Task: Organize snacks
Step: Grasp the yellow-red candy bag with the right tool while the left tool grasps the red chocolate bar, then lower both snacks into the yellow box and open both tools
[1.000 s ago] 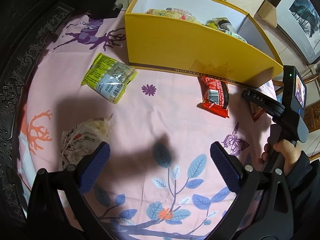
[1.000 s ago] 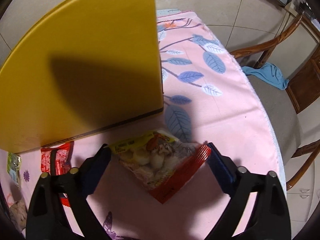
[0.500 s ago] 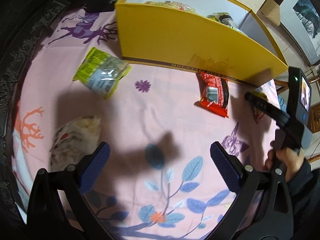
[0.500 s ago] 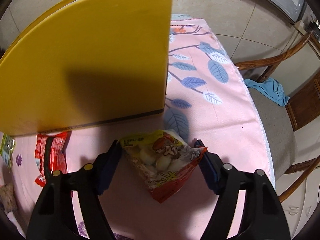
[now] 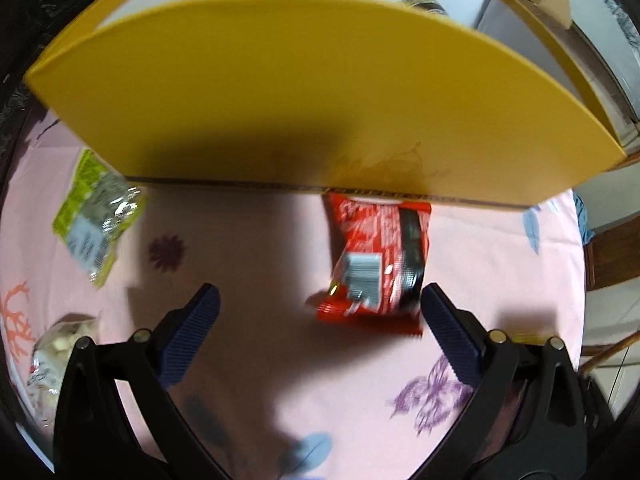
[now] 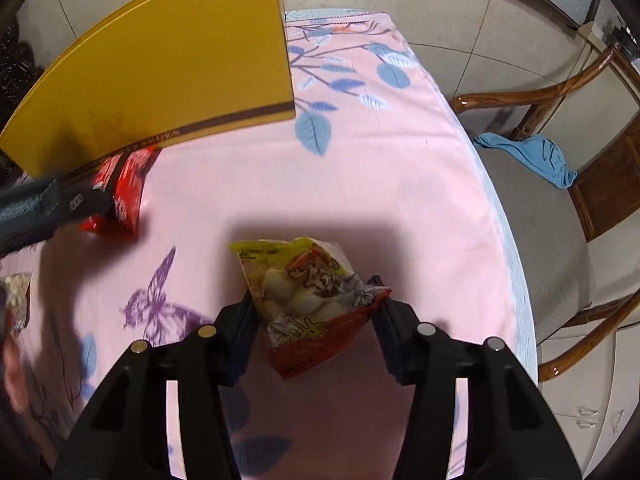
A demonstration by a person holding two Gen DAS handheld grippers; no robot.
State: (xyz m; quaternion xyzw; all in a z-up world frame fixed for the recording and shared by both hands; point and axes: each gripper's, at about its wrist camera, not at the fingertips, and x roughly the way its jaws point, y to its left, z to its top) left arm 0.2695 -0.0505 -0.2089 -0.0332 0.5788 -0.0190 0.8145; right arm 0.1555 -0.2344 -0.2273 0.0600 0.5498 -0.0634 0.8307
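Between our right gripper [image 6: 314, 312] fingers we have a crinkly snack packet [image 6: 306, 300] clamped, yellow at its far end and red at the near corner, with pale rounded pieces printed on its glossy face. Under it lies the pink tablecloth [image 6: 360, 184], smooth and matte, printed with a purple butterfly to the left of the fingers and blue leaves farther ahead. Beyond the fingers to the right, the cloth's edge curves away, and past it stands a wooden chair [image 6: 560, 208] with a grey padded seat and a crumpled blue cloth [image 6: 528, 156] on it. The floor beyond is pale tile.

Our left gripper [image 5: 318, 304] is spread wide, holding nothing. Its ribbed blue pads [image 5: 188, 340] hover over the same cloth. Just inside the right finger lies a shiny red packet [image 5: 376, 260] with a black band and a white barcode panel, its far end touching the base of the yellow box [image 5: 320, 92]. Ahead and left of the left finger lies a green and silver foil packet [image 5: 96, 216], also close to the box. Outside the left finger, nearer us, sits a clear bag [image 5: 52, 356] of whitish pieces. The box is flat-walled cardboard, white inside, filling the far view; its contents are mostly hidden from here.
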